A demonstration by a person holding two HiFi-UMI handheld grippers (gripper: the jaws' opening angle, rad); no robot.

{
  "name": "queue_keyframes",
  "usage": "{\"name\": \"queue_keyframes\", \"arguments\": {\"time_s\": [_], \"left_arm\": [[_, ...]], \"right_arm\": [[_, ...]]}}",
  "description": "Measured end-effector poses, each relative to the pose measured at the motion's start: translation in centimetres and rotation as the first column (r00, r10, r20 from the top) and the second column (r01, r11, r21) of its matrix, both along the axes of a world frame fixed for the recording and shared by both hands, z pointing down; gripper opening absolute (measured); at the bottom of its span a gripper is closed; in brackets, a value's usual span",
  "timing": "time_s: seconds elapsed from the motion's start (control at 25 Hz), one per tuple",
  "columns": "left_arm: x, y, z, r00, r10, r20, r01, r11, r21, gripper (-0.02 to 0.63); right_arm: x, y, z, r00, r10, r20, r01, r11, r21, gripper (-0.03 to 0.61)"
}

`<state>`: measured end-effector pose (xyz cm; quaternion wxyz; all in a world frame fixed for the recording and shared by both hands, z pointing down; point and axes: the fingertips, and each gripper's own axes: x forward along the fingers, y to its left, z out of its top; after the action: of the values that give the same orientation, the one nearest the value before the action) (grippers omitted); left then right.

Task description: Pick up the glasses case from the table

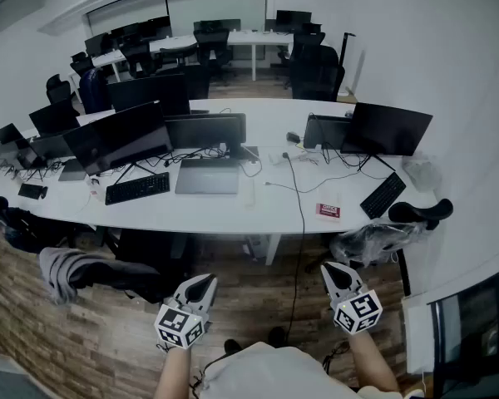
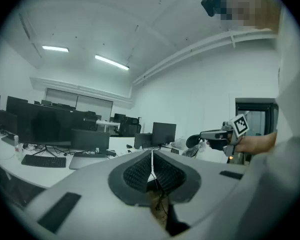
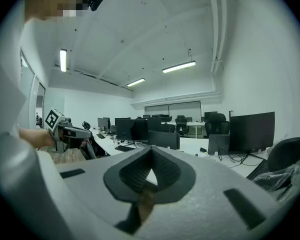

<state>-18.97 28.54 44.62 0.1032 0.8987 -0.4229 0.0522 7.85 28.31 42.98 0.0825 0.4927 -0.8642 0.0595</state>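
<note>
White table (image 1: pixel 233 216) carries the glasses case (image 1: pixel 293 137), small and dark, far side, just left of the right monitors. We hold the left gripper (image 1: pixel 205 280) and right gripper (image 1: pixel 332 267) near, over the floor; both jaws together, empty.

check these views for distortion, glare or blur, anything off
Head view: fisheye bows the white table, light even, no glare. Left gripper view: dark round vignette, ceiling light bright. Right gripper view: same vignette, right claw soft up close.
</note>
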Motion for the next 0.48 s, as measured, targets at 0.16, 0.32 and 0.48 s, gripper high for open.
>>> {"name": "queue_keyframes", "arguments": {"time_s": [0.16, 0.32, 0.48], "left_arm": [[0.3, -0.3, 0.0, 1.0, 0.002, 0.004, -0.002, 1.0, -0.001, 0.012], [0.6, -0.5, 0.2, 1.0, -0.001, 0.009, 0.001, 1.0, -0.005, 0.012], [0.9, -0.6, 0.6, 1.0, -0.01, 0.017, 0.011, 1.0, -0.014, 0.012]], "right_arm": [[0.2, -0.4, 0.2, 1.0, -0.005, 0.001, 0.005, 1.0, 0.007, -0.005], [0.2, -0.8, -0.1, 1.0, -0.015, 0.002, 0.015, 1.0, 0.009, -0.005], [0.7, -1.3, 0.0, 1.0, -0.018, 0.02, 0.018, 1.0, 0.005, -0.003]]}}
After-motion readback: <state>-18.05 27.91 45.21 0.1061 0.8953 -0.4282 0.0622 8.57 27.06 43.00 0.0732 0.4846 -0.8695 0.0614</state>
